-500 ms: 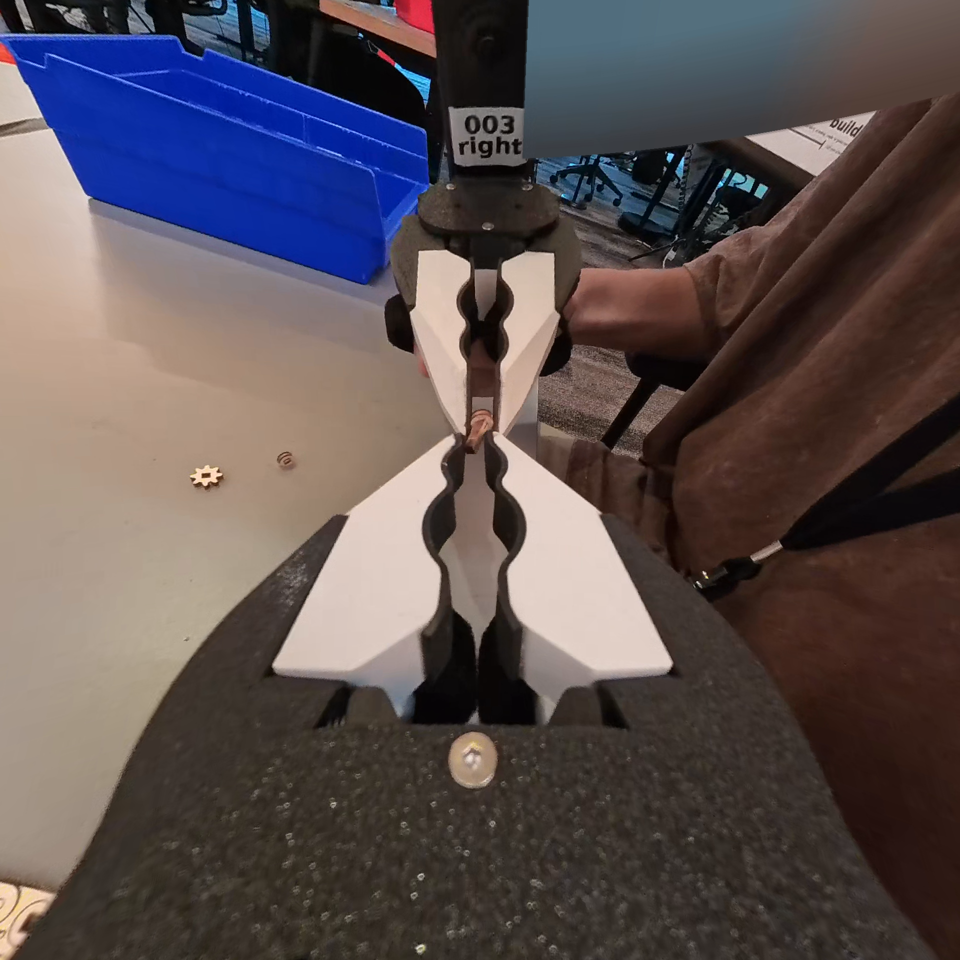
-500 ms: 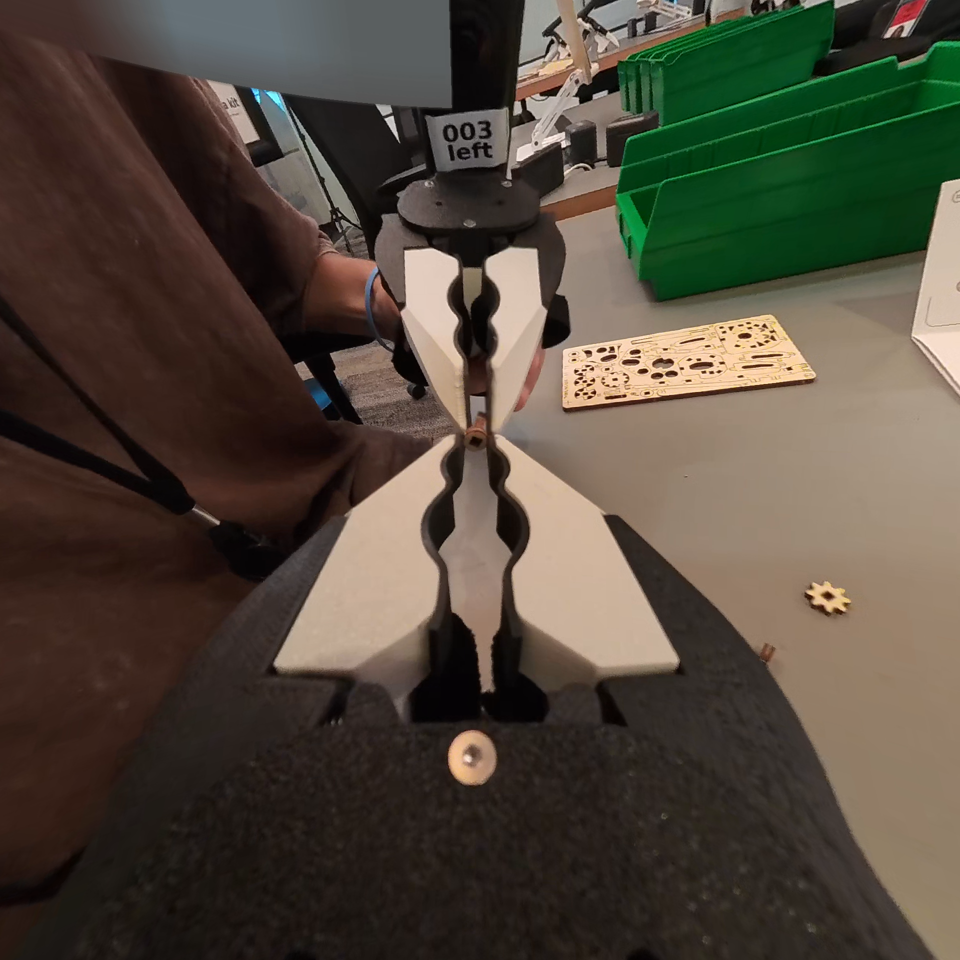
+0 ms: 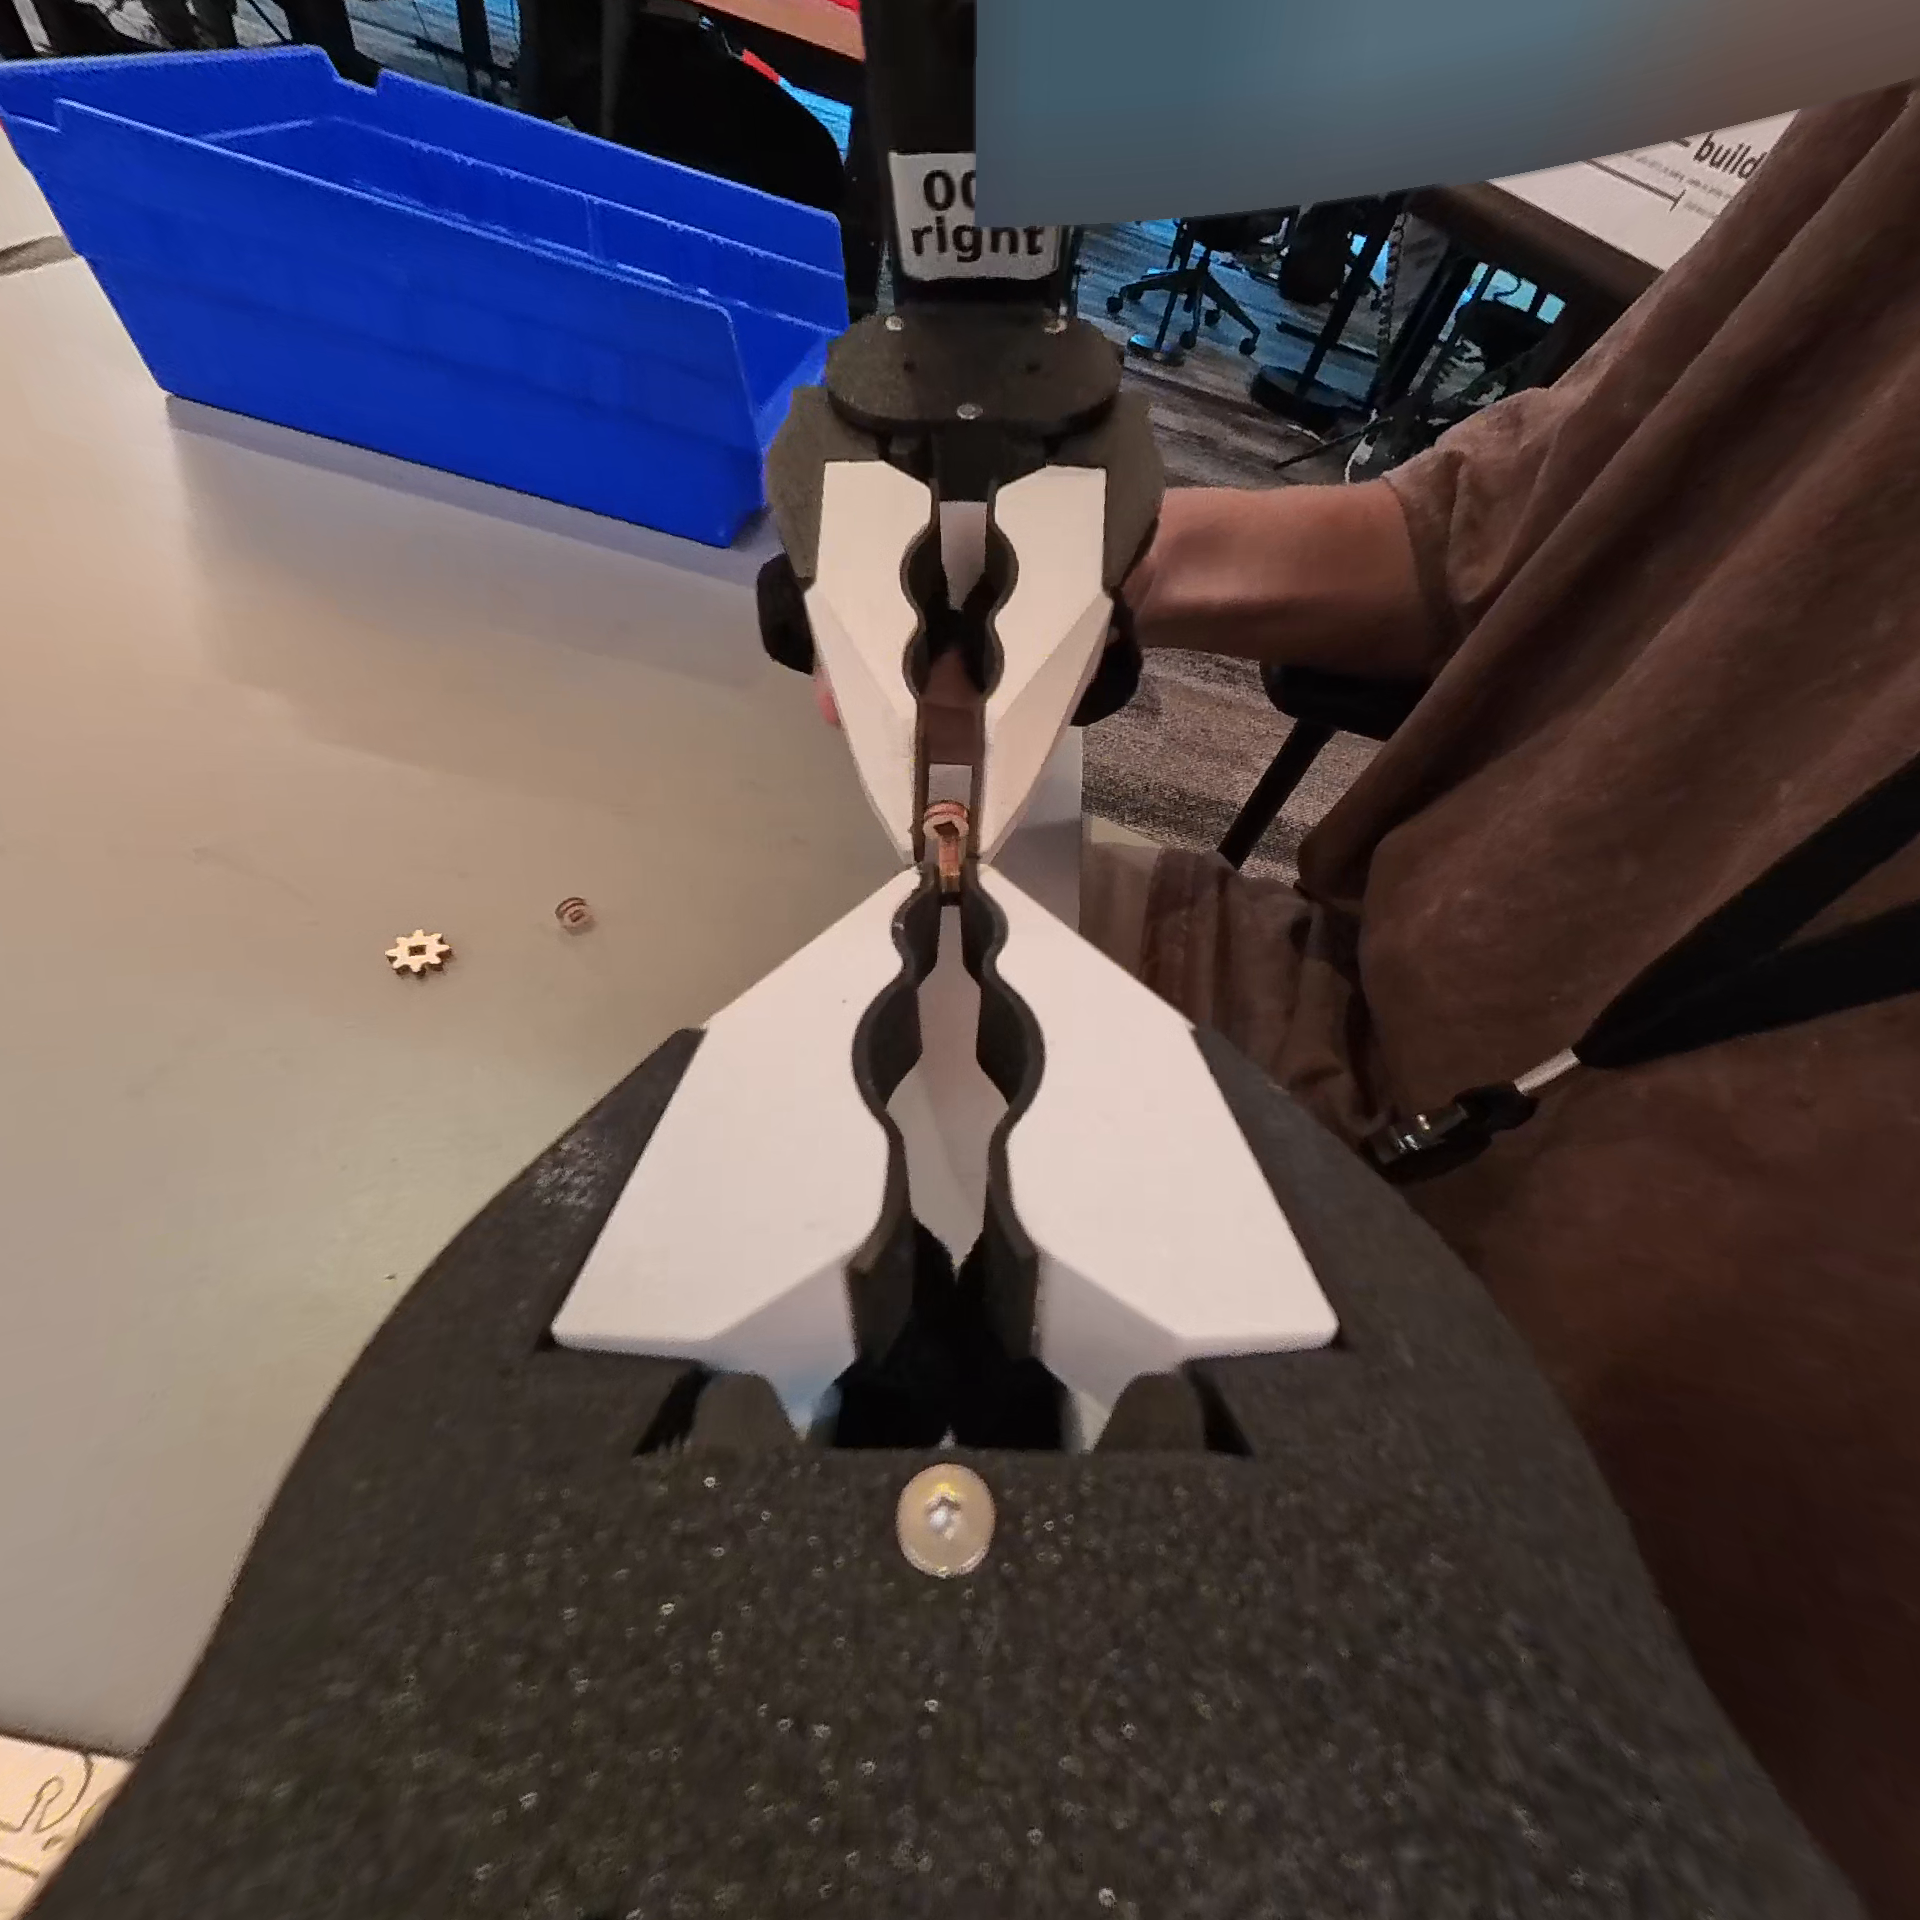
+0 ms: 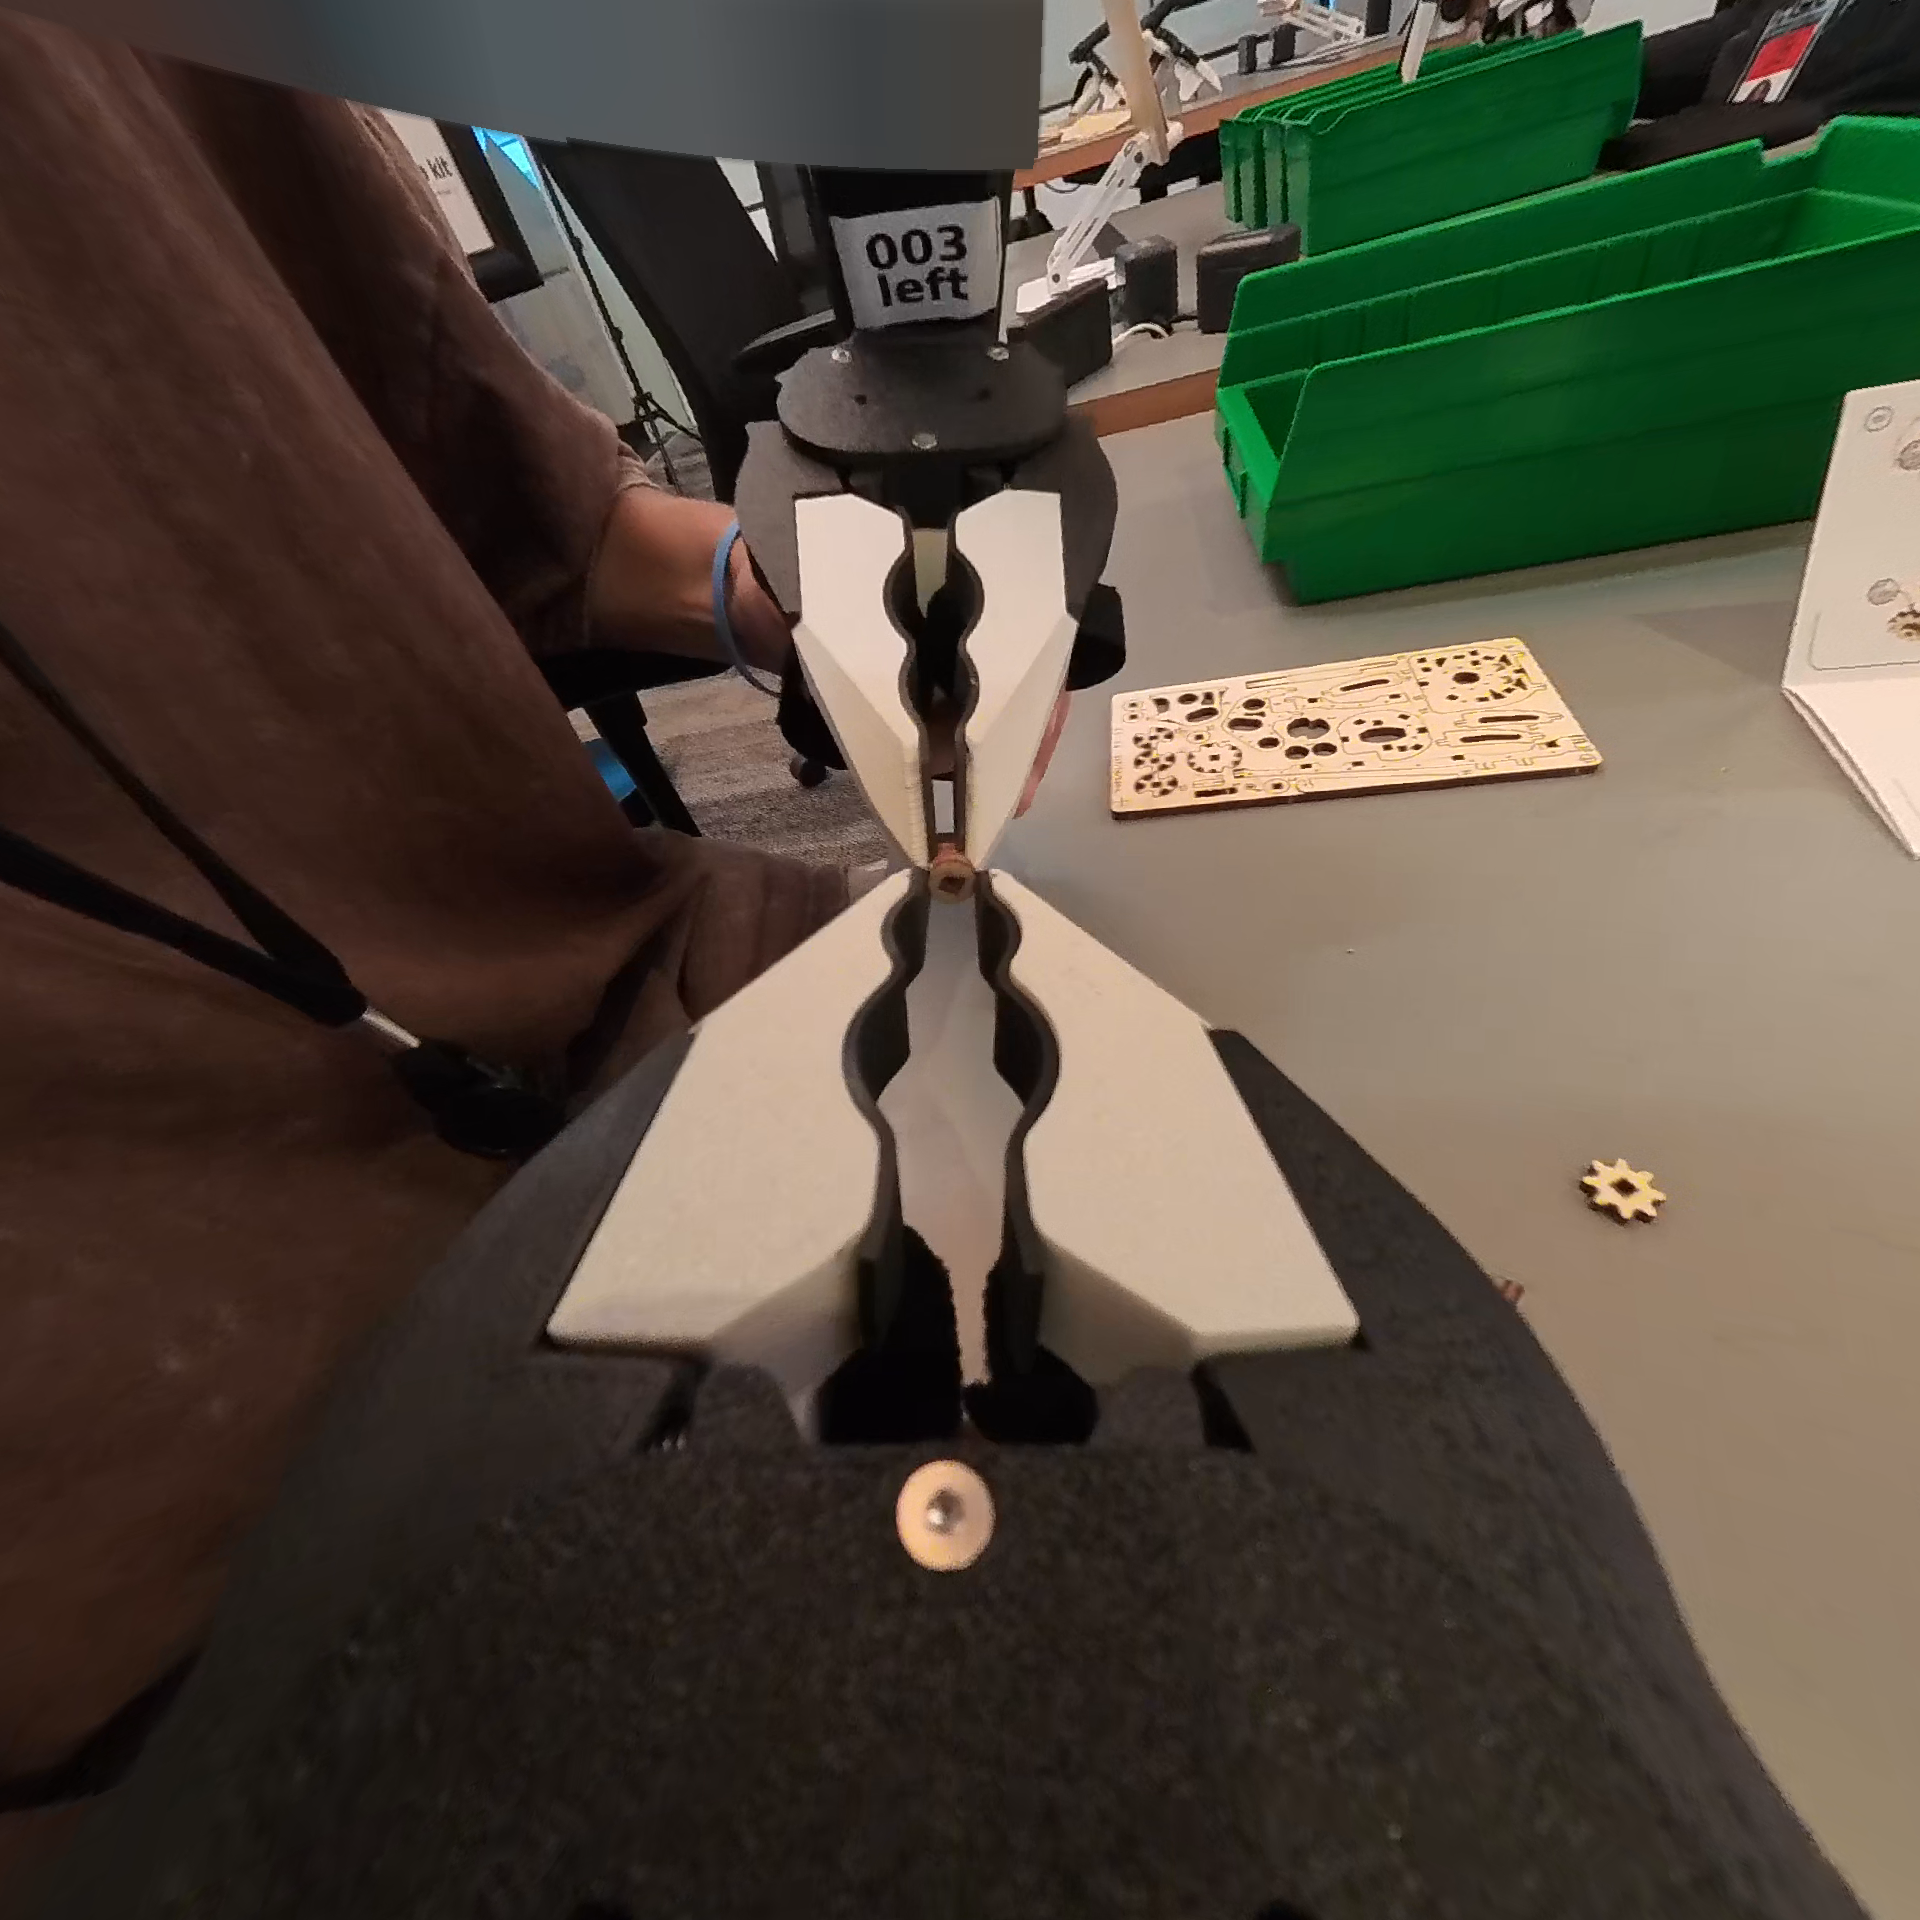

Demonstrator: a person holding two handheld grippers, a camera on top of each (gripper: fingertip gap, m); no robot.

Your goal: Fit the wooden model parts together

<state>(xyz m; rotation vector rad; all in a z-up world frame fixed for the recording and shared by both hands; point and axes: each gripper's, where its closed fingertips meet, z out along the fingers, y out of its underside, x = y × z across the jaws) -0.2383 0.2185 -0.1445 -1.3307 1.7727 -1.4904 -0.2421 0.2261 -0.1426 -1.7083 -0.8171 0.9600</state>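
Your left tool (image 3: 948, 902) and right tool (image 4: 948, 896) are both clamped on tiny wooden parts, tip to tip above the counter (image 3: 260, 727) edge. The peg (image 3: 948, 875) now sits straighter against the collar (image 3: 945, 828) than half a second back, so they're lining up. Loose gear (image 3: 418, 951) and small ring (image 3: 574, 913) lie left; nothing's blocking.

- The left gripper (image 3: 948, 896) and the right gripper (image 4: 951, 891) are set tip to tip over the table (image 3: 312, 727) edge, before the person (image 3: 1662, 727).
- A small wooden piece (image 3: 948, 847) is pinched between the tips.
- A gear (image 3: 418, 952) and a small ring (image 3: 574, 913) lie near each other on the table.
- A bin (image 3: 436, 281) stands behind them.
- A cut-out sheet (image 4: 1340, 722) lies before the stacked bins (image 4: 1558, 353).
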